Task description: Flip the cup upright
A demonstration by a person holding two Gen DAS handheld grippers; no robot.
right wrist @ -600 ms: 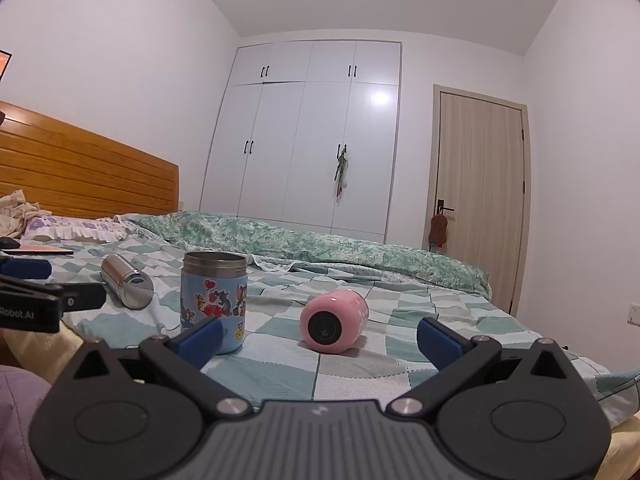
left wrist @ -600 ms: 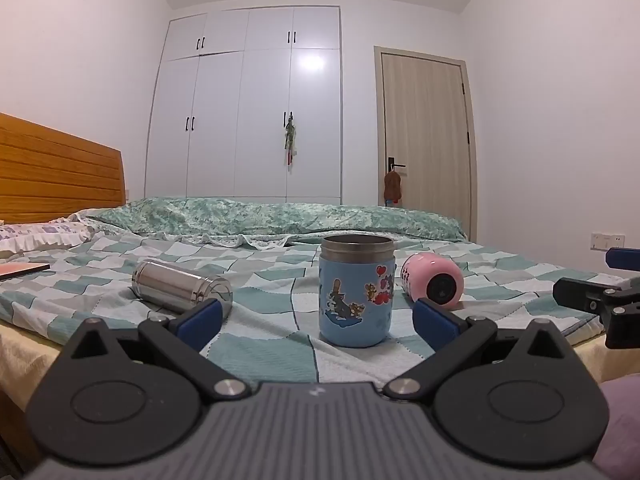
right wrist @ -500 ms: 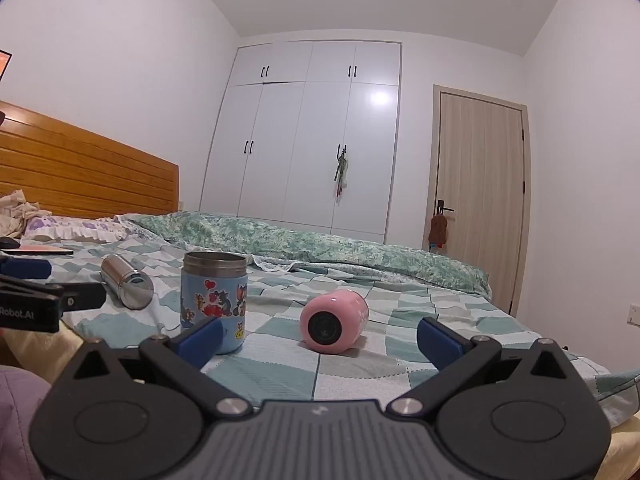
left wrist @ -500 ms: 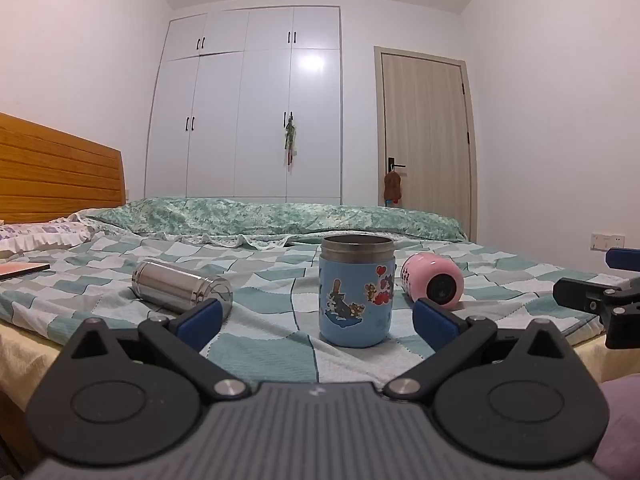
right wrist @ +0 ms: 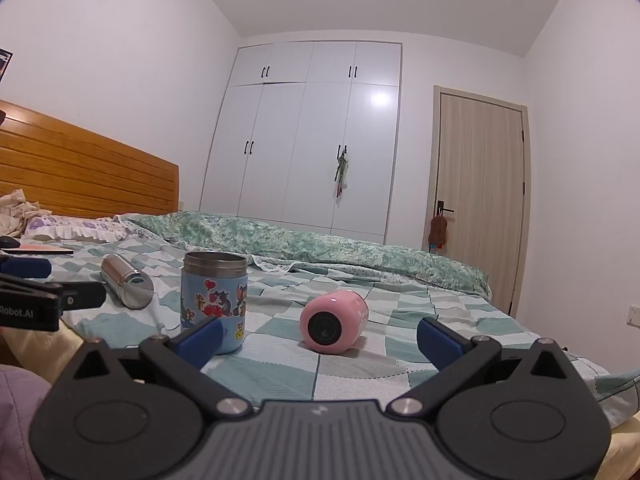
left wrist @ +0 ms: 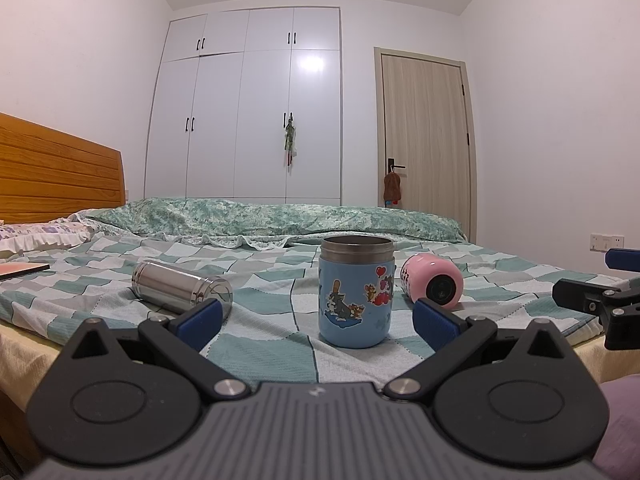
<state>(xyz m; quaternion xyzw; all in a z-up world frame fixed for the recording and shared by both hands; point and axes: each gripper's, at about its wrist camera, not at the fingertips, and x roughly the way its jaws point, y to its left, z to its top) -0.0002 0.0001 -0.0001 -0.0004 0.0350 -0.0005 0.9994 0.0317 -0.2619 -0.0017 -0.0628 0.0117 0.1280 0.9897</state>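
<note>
Three cups are on the checked bedspread. A blue cartoon cup [left wrist: 355,291] [right wrist: 214,296] stands upright in the middle. A pink cup [left wrist: 434,285] [right wrist: 334,322] lies on its side to its right. A steel cup [left wrist: 180,287] [right wrist: 126,286] lies on its side to its left. My left gripper [left wrist: 316,320] is open and empty, short of the blue cup. My right gripper [right wrist: 318,338] is open and empty, short of the pink cup. The right gripper also shows at the right edge of the left wrist view [left wrist: 600,300], and the left gripper at the left edge of the right wrist view [right wrist: 40,300].
A green patterned duvet [left wrist: 280,220] lies folded along the far side of the bed. A wooden headboard [left wrist: 56,172] and pillows are on the left, with a flat book [left wrist: 22,270] near them. A white wardrobe [left wrist: 248,112] and a wooden door [left wrist: 426,148] stand behind.
</note>
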